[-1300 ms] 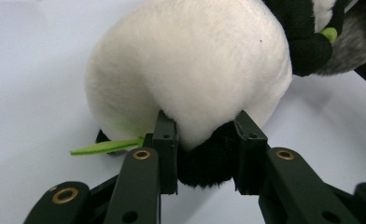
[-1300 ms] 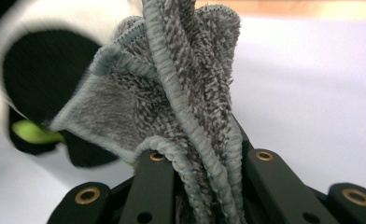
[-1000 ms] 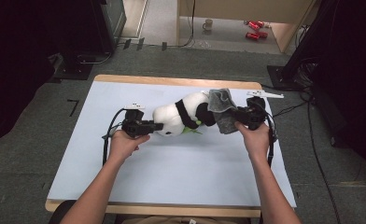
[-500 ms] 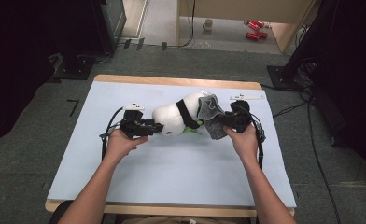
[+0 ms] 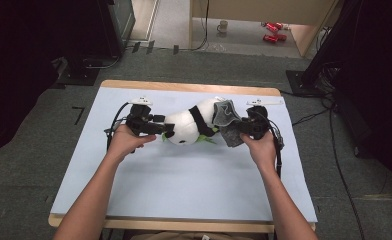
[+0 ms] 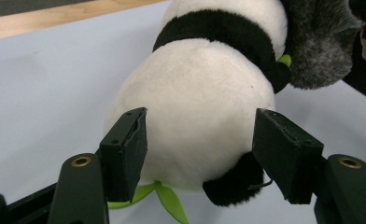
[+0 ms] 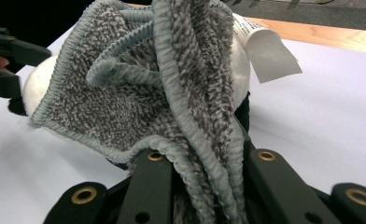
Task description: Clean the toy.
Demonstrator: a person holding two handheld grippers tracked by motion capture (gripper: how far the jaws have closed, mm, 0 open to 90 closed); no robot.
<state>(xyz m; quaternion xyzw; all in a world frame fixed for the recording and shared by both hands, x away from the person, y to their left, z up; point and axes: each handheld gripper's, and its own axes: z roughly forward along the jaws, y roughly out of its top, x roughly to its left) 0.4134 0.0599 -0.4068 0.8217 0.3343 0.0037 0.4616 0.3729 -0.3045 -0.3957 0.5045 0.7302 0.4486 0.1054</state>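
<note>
A black-and-white plush panda lies on its side on the light blue mat, with green leaves under it. My left gripper is at its head end. Its jaws have just been opening and now stand apart on either side of the round white head, so the left gripper is open. My right gripper is shut on a grey knitted cloth, bunched between its jaws and draped against the panda's back end. A white label sticks out behind the cloth.
The mat covers a wooden table with free room in front of the hands. Cables trail from the right gripper over the table's right side. A mug and red items lie on the floor beyond.
The left jaws have spread apart from the panda's head. The right gripper has carried the grey cloth leftward against the panda, which has shifted slightly to the left.
</note>
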